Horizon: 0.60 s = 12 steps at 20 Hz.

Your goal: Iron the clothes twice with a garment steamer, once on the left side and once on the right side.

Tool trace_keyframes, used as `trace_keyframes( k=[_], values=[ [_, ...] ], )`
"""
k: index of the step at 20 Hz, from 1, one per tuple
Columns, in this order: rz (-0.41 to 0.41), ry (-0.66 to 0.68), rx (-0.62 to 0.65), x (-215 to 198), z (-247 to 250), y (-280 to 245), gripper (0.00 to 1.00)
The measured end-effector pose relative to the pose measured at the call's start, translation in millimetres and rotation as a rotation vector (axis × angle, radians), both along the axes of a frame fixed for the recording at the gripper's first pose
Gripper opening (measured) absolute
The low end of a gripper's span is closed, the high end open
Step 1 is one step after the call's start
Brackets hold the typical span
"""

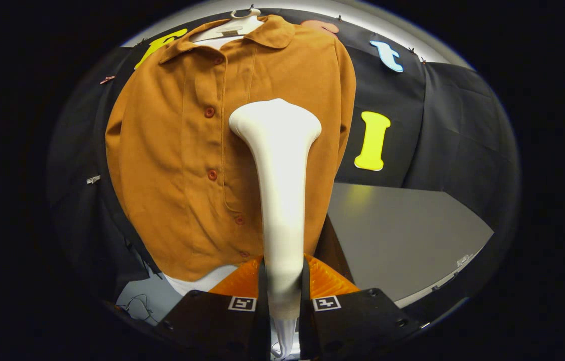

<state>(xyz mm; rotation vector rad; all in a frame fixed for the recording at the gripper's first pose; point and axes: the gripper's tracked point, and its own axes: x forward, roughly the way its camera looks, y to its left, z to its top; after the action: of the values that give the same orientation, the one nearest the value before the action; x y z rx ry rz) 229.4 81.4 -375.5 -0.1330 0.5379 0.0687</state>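
Two fingers of my gripper (282,286) squeeze white steamer (279,200) by its handle, one on each side. Steamer stands straight up ahead of fingers. Its wide head sits against brown shirt (187,165), just right of button row. Shirt hangs on white hanger (234,25). Shirt's right edge close beside head. Grey table (402,235) right of shirt, lots of room there.
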Motion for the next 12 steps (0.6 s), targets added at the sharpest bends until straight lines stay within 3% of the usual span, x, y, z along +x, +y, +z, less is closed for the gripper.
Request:
trace_keyframes(
  k=[12],
  values=[
    [-0.010, 0.155, 0.030, -50.9, -40.0, 0.7, 0.26]
  ],
)
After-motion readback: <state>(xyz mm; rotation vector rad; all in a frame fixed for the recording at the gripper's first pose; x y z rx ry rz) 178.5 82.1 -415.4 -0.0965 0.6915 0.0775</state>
